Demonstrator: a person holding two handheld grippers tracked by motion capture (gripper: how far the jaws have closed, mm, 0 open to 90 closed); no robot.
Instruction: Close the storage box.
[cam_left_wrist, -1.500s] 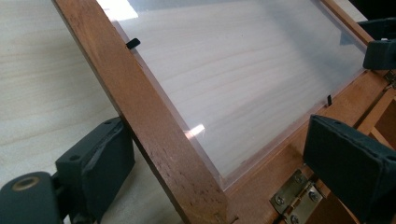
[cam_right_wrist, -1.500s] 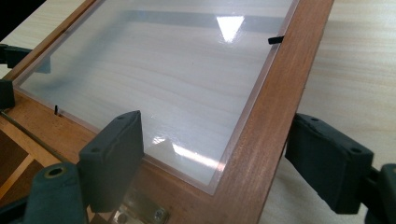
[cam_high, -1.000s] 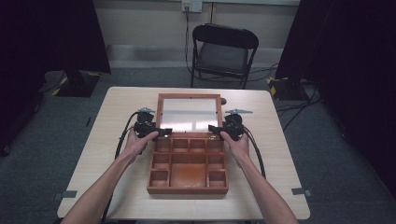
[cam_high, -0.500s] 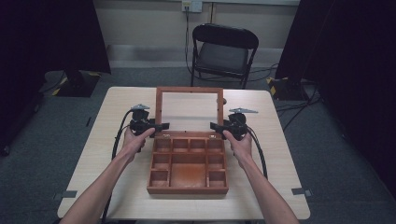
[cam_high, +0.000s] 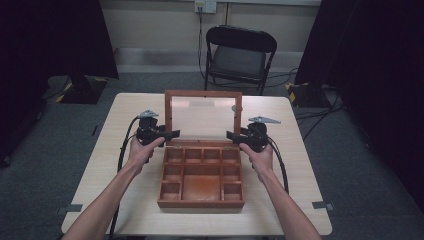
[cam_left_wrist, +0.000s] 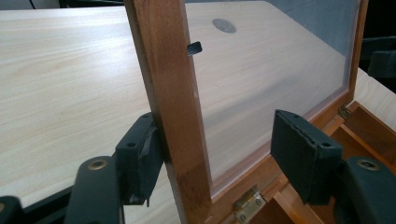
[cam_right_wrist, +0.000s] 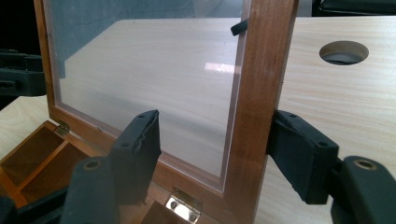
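So the left gripper (cam_high: 172, 134) has its jaws straddling the left stile of the lid (cam_high: 203, 95), and they've just been closing in on it: in the left gripper view the outer pad (cam_left_wrist: 140, 156) is right up against the wood, while the inner pad (cam_left_wrist: 303, 154) sits well off, in front of the glass pane, so it's not a real pinch, more of a loose bracket around the frame. The right gripper (cam_high: 231, 135) is doing the mirror job on the right stile; its outer pad (cam_right_wrist: 299, 154) touches the wood edge and its inner pad (cam_right_wrist: 140, 149) hangs in front of the pane with a gap, so it isn't clamping either. The lid stands about upright between the two grippers, long axis running side to side from one pair of jaws to the other, glass facing the person, hinged at its bottom edge just below the jaws. The box (cam_high: 201, 200) lies flat on the table (cam_high: 125, 115), its compartments open upward, stretching from the jaws back toward the person.
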